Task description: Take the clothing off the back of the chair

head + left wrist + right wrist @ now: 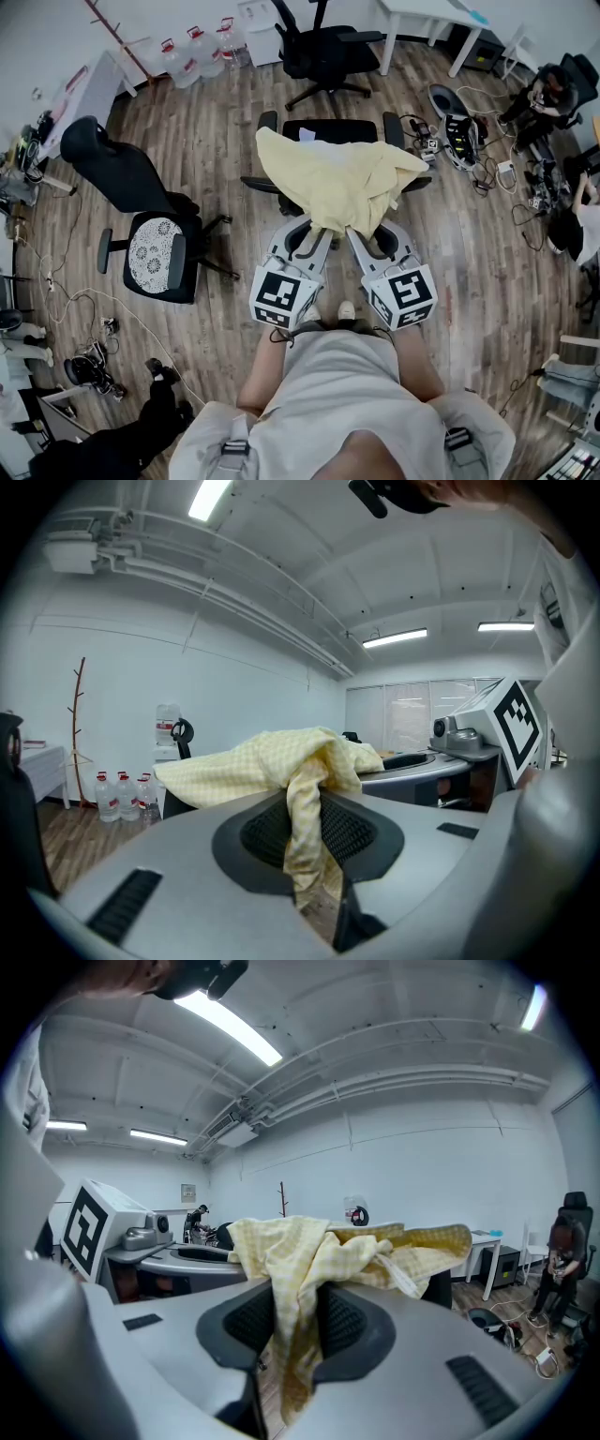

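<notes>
Clothing (333,183): a pale yellow checked piece, draped over the back of the black chair (330,129), mid-room. Most of it sits on the backrest, with one flap spread towards the chair's left side. Nothing is lifted off yet.

Left tool (319,236) is clenched on a thin, bunched strand of the near hem. The left gripper view shows the fabric (272,761) pinched between the ribbed pads (349,832). Right tool (358,236) has the same kind of grip just beside it, with cloth (309,1251) squeezed between its pads (248,1321).

Risks, as I judge them:
- Both grips hold only a narrow twist of cloth near the edge. A sharp tug could let it slip through the pads.
- Both pinch points are close together on one hem. A level pull towards the person would drag the bulk across the backrest top, where it could snag there or on the armrests (392,127).
- The chair probably swivels or rolls, so a low pull may move it rather than free the cloth.
- Once free, the wide flap could hang low and sweep the floor (225,169).

Lifting up before drawing back looks safest.
</notes>
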`<state>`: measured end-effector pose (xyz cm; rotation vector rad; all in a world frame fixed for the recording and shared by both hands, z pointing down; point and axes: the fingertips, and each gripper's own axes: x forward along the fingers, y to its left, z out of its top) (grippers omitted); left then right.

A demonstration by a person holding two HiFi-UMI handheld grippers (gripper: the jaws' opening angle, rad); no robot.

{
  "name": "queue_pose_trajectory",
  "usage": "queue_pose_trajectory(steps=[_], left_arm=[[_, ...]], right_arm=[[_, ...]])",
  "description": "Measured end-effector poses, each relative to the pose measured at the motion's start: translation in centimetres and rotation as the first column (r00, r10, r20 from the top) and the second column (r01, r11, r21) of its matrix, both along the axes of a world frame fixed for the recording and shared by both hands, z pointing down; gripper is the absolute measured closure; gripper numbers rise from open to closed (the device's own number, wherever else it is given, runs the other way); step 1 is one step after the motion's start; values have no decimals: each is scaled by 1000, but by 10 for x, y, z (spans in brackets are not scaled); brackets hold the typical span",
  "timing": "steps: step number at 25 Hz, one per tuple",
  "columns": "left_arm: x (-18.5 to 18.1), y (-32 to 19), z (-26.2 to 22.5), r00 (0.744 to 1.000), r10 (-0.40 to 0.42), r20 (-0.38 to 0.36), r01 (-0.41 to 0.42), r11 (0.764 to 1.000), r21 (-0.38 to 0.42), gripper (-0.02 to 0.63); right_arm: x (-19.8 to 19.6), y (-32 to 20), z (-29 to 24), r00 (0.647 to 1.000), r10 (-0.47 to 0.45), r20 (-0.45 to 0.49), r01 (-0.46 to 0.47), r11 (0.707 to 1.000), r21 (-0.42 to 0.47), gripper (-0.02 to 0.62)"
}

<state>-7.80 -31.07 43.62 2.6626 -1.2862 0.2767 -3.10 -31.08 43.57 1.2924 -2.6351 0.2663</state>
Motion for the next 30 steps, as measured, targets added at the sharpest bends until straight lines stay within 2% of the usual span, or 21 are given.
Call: queue_pose_trajectory(steps=[30], left_arm=[[1, 14, -8, 1000, 9, -7, -9, 1000, 15, 529]], right_arm=[[-1, 13, -7, 1000, -3, 3, 3, 1000, 9, 495]])
